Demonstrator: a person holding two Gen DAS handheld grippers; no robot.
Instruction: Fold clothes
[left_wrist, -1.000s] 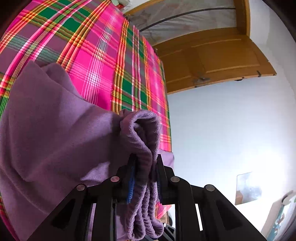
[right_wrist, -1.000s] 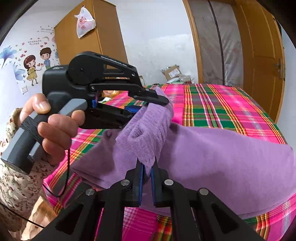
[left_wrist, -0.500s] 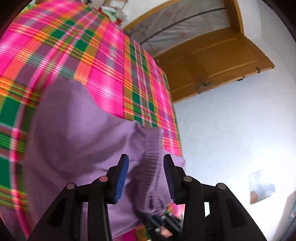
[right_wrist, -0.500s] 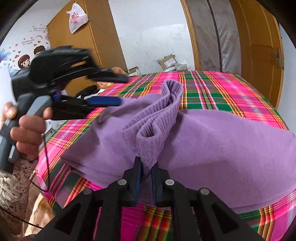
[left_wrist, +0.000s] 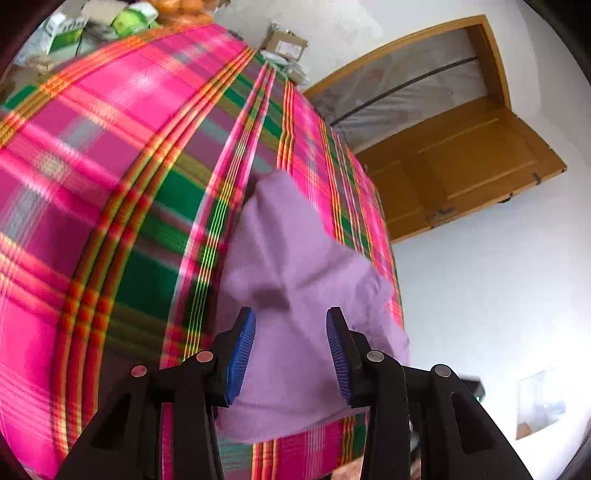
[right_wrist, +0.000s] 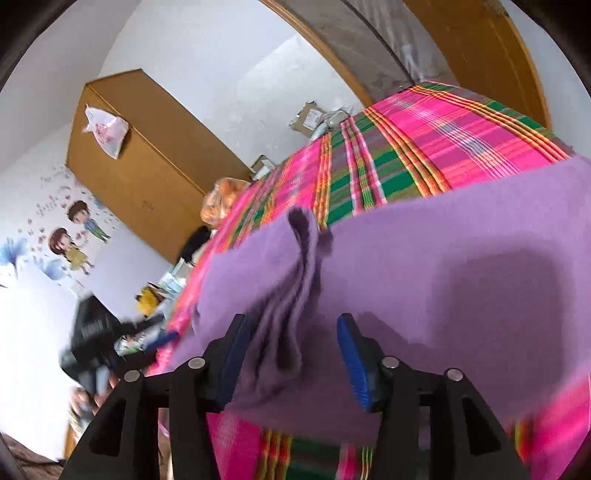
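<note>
A bed covered in a bright pink, green and orange plaid cotton sheet (left_wrist: 110, 177) fills most of both wrist views. Lying on the sheet near the bed's front edge is a soft lilac-purple knitted garment (right_wrist: 443, 280), spread wide, with a ribbed, folded cuff or hem (right_wrist: 291, 295) bunched into ridges on its near side. Behind the bed stands a tall brown wooden wardrobe (right_wrist: 140, 170) with a white plastic bag (right_wrist: 105, 133) hanging at its top. Beside the bed, on the other side from the wardrobe, is an open brown wooden door (left_wrist: 461, 162). Cardboard boxes (right_wrist: 310, 116) sit past the bed's far end.

The right claw (right_wrist: 291, 354), black with blue ribbed pads, is spread wide apart just above the garment, with the ribbed fold lying between its fingers and nothing clamped. The left claw (left_wrist: 290, 350), also black with blue pads, is likewise apart and gripping nothing, hovering over the garment at the bed's near edge. In the right wrist view, that left tool appears blurred off the bed's wardrobe side, held in a person's hand (right_wrist: 86, 395).
</note>
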